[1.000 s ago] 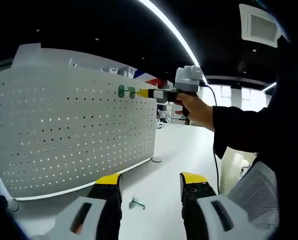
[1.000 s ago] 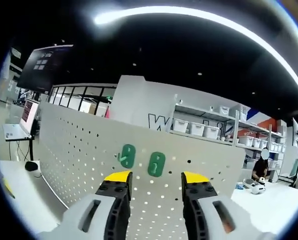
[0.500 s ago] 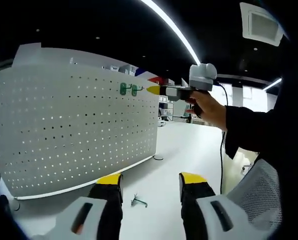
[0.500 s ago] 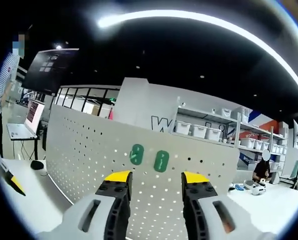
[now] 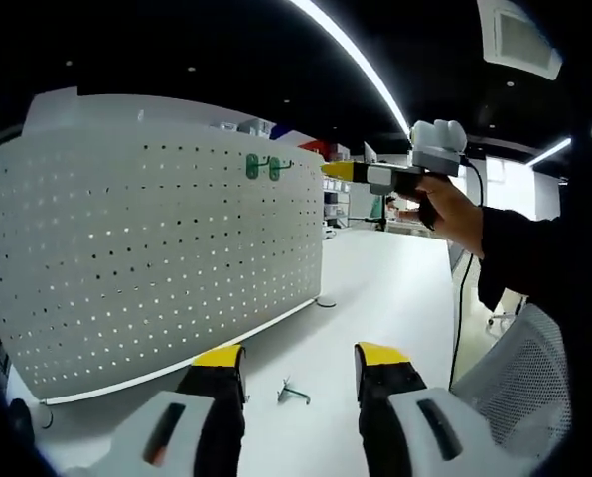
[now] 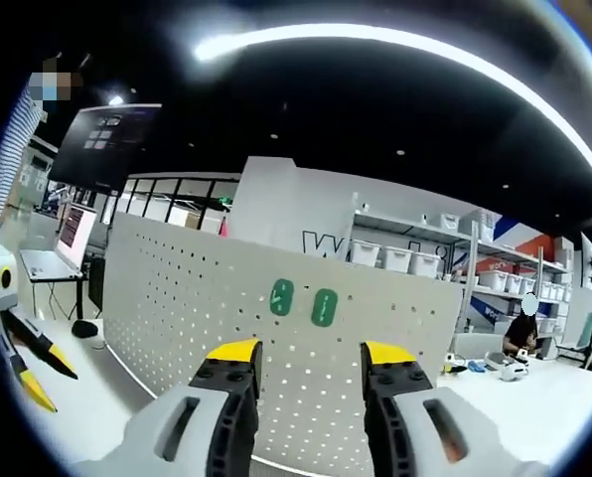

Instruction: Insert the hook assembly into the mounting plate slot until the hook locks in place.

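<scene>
Since the earlier frames, the right gripper [image 5: 338, 171] has been drawn back from the pegboard [image 5: 157, 248], and the two green hooks [image 5: 263, 167] are left mounted near its upper edge. Seen from the left gripper view, the pegboard stands at the left on the white counter [image 5: 385, 288]; a loose metal hook [image 5: 294, 394] lies on the counter between the fingers of the left gripper [image 5: 298, 366], which are held apart and empty. Further right, the right gripper is held in a hand [image 5: 447, 204], well apart from the board. In the right gripper view its fingers [image 6: 234, 356] are seen apart, empty. If a green hook is only half seated, it could drop out; the loose hook could be knocked aside.
</scene>
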A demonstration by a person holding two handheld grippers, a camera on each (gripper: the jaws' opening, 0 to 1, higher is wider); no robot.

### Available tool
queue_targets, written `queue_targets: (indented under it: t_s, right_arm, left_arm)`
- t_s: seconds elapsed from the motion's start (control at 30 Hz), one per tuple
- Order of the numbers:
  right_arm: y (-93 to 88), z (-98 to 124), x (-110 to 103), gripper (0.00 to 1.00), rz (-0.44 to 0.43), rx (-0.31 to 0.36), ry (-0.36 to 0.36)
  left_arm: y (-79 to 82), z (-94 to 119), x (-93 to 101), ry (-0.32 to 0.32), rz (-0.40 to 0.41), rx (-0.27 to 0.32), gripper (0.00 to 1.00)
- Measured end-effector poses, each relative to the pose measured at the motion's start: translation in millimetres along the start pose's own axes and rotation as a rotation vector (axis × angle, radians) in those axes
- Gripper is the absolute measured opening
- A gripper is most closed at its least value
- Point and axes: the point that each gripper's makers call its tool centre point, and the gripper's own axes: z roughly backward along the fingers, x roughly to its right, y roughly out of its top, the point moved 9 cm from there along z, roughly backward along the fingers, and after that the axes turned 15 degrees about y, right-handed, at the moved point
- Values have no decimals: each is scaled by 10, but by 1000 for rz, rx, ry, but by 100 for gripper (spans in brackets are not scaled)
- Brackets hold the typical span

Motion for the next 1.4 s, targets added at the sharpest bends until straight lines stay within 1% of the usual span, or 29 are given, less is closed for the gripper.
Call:
queue_targets:
  t_s: [0.13,0.33,0.5,0.63,0.93,1.13,1.4]
  right_arm:
    - [14,109,-52,38,6,3,9]
    - [-4,274,-171,38,14,-10,34]
    - [-42,381,-241,39,11,-21,49]
    - [-70,460,-305,39,1,-33,59]
    - [-82,519,-328,39,-14,-35,59]
    - [-106,538,-328,39,-19,-45,57]
    - [-189,546,-289,39,-29,-70,46]
  left_arm:
    - [8,-77,-65,5,-22,-16,45]
    - [3,-220,-165,8,-54,-44,43]
    - [-47,-366,-253,12,-70,-74,41]
    - [-107,-491,-311,11,-86,-109,39]
    - [-285,-775,-401,7,-136,-189,37]
    - [-432,-965,-471,17,-164,-244,33]
    - [-553,-1143,-527,22,-181,-280,28]
